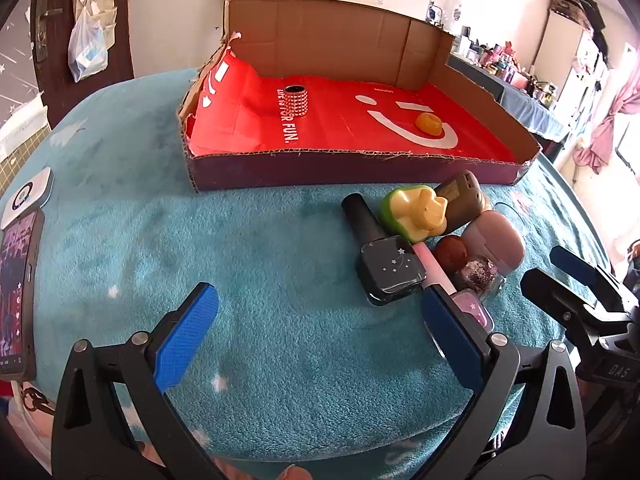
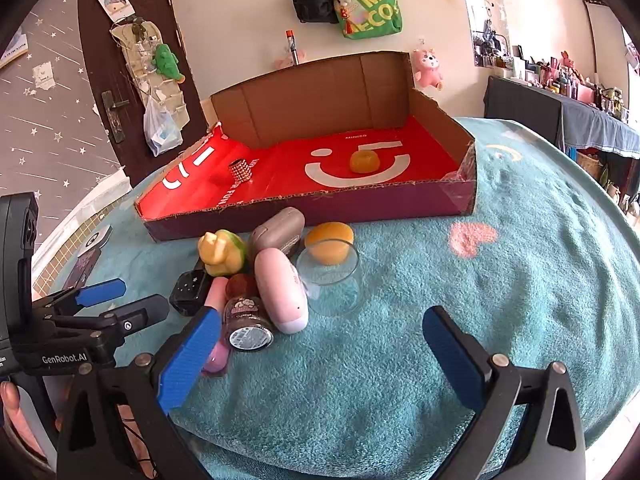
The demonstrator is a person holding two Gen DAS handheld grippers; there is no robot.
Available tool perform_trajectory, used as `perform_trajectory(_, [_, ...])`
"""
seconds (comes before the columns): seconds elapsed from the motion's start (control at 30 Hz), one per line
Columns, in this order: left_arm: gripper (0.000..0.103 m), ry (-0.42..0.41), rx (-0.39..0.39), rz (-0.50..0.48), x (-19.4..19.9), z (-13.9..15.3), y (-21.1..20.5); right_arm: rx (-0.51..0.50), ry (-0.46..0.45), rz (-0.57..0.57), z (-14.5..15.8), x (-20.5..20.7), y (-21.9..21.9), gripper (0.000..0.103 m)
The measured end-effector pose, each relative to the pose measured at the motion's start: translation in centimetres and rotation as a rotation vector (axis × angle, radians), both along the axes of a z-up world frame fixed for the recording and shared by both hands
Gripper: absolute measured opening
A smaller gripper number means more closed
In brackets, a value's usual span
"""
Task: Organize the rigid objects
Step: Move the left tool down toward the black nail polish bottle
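While both tools hover low over a teal fleece blanket (image 1: 120, 248), the left gripper (image 1: 320, 320) and the right gripper (image 2: 320, 340) stand wide open with nothing between their blue pads.

From the left wrist view, a low cardboard box (image 1: 360, 172) lined with a red bag (image 1: 360, 120) sits at twelve o'clock. Inside it, a studded silver ring (image 1: 295, 101) stands toward eleven and a small orange piece (image 1: 428, 123) lies toward one.

Just in front of the box, at about two o'clock, a cluster of small things lies touching: a black bottle (image 1: 384, 256), a green and yellow toy (image 1: 412, 212), a grey case (image 1: 460, 196), a pink case (image 1: 496, 244), a brown ball (image 1: 451, 251), a glitter jar (image 1: 478, 276) and a pink stick (image 1: 432, 266). The left tool's right pad lies just beside the stick.

In the right wrist view, a clear glass (image 2: 330, 276) lies on its side at twelve o'clock, next to the pink case (image 2: 282, 288), with an orange round piece (image 2: 329, 242) at its far end.

A phone (image 1: 16, 292) lies on the blanket at nine o'clock in the left view. Around the room, a dark door (image 2: 120, 60) hung with a pocket organiser stands at ten o'clock, bags (image 2: 348, 0) hang on the wall at twelve, and a crowded shelf (image 2: 568, 84) runs at two.
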State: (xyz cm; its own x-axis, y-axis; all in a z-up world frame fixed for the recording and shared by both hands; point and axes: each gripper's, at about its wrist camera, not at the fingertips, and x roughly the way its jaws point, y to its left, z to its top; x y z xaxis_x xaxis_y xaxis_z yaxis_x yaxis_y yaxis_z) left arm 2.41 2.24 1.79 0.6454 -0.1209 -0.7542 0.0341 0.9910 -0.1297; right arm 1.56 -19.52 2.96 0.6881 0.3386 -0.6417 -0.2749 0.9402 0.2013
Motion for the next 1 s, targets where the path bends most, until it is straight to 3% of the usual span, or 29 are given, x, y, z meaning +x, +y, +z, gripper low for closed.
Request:
perform_trajectory(0.33, [0.103,0.026,-0.032,-0.011,0.5,-0.3,-0.3,-0.022,0.008,0.004,0.0,-0.1,0.4,0.103])
perform_trajectory(1.0, [0.103,0.028,-0.006,-0.001,2.8,-1.0,-1.6,-0.041,0.004,-0.074,0.0,1.1,-1.4,0.103])
